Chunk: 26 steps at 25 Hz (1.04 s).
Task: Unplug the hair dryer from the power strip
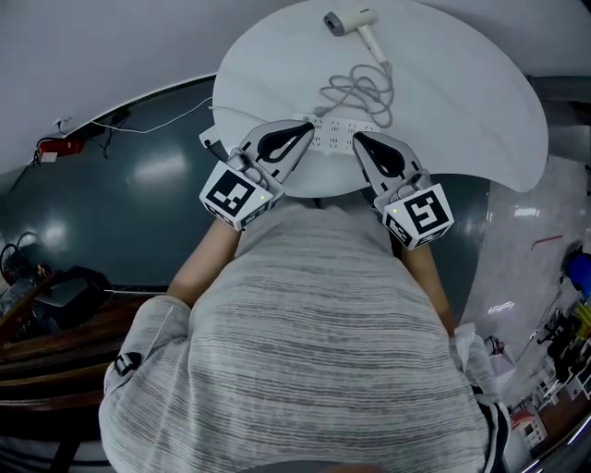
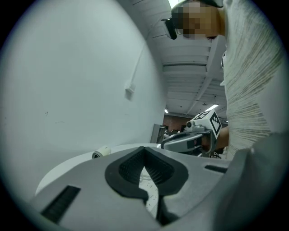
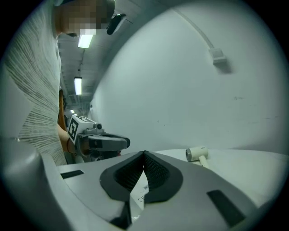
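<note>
A white hair dryer (image 1: 351, 20) lies at the far side of the round white table (image 1: 480, 102). Its grey cord (image 1: 362, 90) coils down to a white power strip (image 1: 331, 139) near the table's front edge. My left gripper (image 1: 309, 126) hovers over the strip's left end and my right gripper (image 1: 356, 139) over its right end, both shut with nothing between the pads. In the left gripper view the jaws (image 2: 143, 148) meet, with the strip (image 2: 151, 189) showing below them and the dryer (image 2: 101, 152) beyond. The right gripper view shows closed jaws (image 3: 144, 152) and the dryer (image 3: 197, 154).
The table stands on a dark glossy floor (image 1: 138, 203), against a white wall. A red object (image 1: 55, 146) and a thin cable lie on the floor at the left. Dark furniture (image 1: 55, 305) sits at the lower left, and small clutter (image 1: 568, 323) at the right.
</note>
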### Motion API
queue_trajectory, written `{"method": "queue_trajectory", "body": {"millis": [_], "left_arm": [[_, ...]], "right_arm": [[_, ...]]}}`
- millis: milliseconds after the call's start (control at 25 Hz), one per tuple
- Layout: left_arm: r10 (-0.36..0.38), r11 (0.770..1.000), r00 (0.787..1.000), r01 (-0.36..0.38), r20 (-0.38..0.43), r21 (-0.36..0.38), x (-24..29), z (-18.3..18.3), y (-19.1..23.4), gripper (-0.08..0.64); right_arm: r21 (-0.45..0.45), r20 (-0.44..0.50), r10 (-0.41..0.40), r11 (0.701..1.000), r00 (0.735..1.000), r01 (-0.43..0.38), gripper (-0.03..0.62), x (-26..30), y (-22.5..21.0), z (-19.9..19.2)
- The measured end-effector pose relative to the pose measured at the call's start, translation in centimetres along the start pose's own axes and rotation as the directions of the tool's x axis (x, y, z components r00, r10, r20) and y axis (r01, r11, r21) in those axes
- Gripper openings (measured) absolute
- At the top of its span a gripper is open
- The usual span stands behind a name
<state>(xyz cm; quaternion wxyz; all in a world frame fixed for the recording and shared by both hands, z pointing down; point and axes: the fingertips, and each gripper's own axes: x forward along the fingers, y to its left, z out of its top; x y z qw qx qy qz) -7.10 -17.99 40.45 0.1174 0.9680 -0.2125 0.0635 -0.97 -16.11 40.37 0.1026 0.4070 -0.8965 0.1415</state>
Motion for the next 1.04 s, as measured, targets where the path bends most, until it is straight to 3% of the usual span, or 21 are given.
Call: {"method": "queue_trajectory", "body": {"millis": [320,1040], "left_arm": [[-0.070,0.997,0.997,0.070,-0.013,-0.021,0.4,-0.7,-1.9,0.006],[-0.066,0.997,0.997,0.065,-0.027,-0.033,0.6,-1.2,-1.0,0.006]], "right_arm": [[0.010,-0.022,0.020,1.000,1.000,-0.020,0.025,0.3,0.8,-0.4],[0.053,-0.048,0.048,0.998,0.998,-0.045,0.025,1.2,0.3,-0.8]]}}
